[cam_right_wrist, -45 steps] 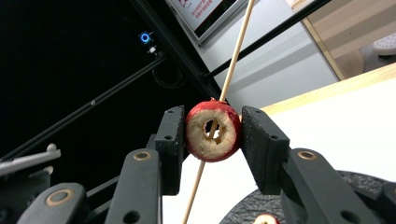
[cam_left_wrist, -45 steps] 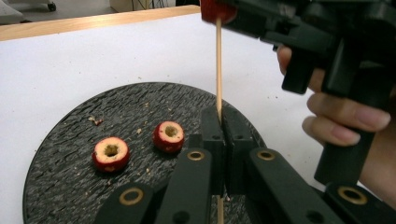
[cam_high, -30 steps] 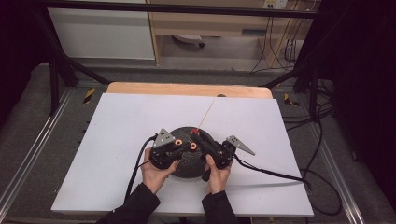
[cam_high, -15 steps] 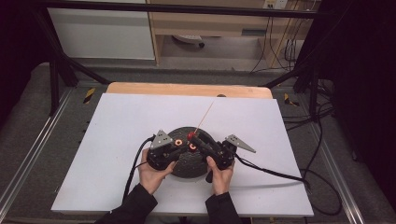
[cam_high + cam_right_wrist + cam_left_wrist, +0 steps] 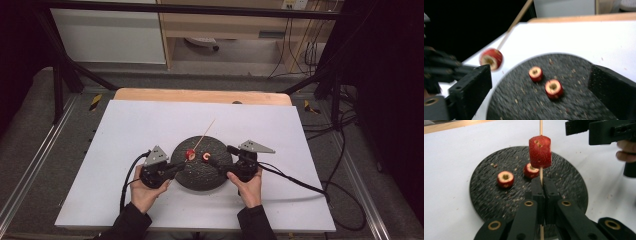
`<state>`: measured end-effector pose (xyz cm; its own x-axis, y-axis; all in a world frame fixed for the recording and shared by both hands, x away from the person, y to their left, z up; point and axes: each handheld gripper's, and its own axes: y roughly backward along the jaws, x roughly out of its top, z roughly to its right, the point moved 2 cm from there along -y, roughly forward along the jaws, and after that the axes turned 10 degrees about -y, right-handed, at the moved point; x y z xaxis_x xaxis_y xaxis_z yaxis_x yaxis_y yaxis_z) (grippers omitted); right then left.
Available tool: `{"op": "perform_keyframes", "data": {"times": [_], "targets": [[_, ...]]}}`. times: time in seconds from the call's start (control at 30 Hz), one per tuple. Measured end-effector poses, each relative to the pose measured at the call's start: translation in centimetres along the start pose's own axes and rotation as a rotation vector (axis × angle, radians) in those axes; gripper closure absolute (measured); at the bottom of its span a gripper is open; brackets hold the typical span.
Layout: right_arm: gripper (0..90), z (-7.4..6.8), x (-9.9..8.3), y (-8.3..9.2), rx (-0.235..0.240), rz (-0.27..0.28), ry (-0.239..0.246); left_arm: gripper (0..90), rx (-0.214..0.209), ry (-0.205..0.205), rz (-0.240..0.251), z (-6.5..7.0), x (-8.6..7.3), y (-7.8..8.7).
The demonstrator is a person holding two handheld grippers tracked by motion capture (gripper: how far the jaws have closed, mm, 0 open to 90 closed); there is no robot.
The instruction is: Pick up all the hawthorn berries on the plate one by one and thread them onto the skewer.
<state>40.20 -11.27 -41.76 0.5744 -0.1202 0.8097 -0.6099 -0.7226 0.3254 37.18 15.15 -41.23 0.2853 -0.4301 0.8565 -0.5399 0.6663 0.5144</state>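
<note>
Below the middle of the high view, a dark round plate (image 5: 202, 172) lies on the white table (image 5: 125, 125). The left gripper (image 5: 176, 167) sits at the plate's left edge, clamped on a thin wooden skewer (image 5: 206, 131) that slants toward the upper right; a red fruit piece (image 5: 190, 154) is threaded on it. The right gripper (image 5: 220, 156) is at the plate's right edge, and a loose fruit ring (image 5: 206, 157) lies on the plate just left of it.

Seen from the left gripper view, the jaws are shut tight on the skewer (image 5: 540, 173) at lower centre, and the skewered piece (image 5: 540, 151) stands just above them, clear of the plate (image 5: 486, 195). Two rings (image 5: 505, 179) lie on the plate at centre left.

Across the right gripper view, the jaws have just been opening and stand wide apart, nothing between the pads. Two rings (image 5: 553, 88) rest on the plate (image 5: 574, 75) at centre; the skewered piece (image 5: 491, 58) hangs blurred at middle left.
</note>
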Motion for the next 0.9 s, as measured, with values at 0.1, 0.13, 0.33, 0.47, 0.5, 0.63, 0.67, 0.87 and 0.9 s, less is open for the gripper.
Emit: {"op": "perform_keyframes", "data": {"times": [0.1,0.13,0.33,0.47,0.5,0.63,0.67,0.87,0.9], "targets": [[3.1,0.2,-0.1,0.1,-0.019,-0.063,0.042,88.6,-0.004,0.0,-0.012,-0.3,-0.6,0.7],[2.7,0.3,-0.1,0.1,-0.027,-0.081,0.05,88.6,-0.004,-0.002,-0.013,-0.4,-0.8,0.9],[2.3,0.8,-0.2,0.1,-0.06,-0.192,0.092,88.6,-0.01,-0.011,-0.044,-0.8,-2.3,2.3],[3.3,1.0,0.1,0.0,-0.07,-0.241,0.108,88.6,-0.014,-0.007,-0.05,-1.1,-3.3,3.3],[3.6,1.1,0.1,0.0,-0.071,-0.254,0.116,88.6,-0.013,-0.009,-0.053,-1.2,-3.6,3.5],[4.2,1.4,0.6,0.0,-0.085,-0.288,0.122,88.6,-0.008,-0.005,-0.059,-1.5,-4.5,4.4],[4.3,1.4,0.7,0.0,-0.091,-0.297,0.134,88.6,-0.01,-0.001,-0.062,-1.6,-4.7,4.5],[5.2,0.9,1.4,-0.8,-0.122,-0.389,0.19,88.6,-0.013,0.007,-0.072,-2.1,-5.8,5.4],[5.6,0.8,1.5,-1.0,-0.127,-0.398,0.194,88.6,-0.011,0.007,-0.074,-2.1,-6.0,5.5]]}}
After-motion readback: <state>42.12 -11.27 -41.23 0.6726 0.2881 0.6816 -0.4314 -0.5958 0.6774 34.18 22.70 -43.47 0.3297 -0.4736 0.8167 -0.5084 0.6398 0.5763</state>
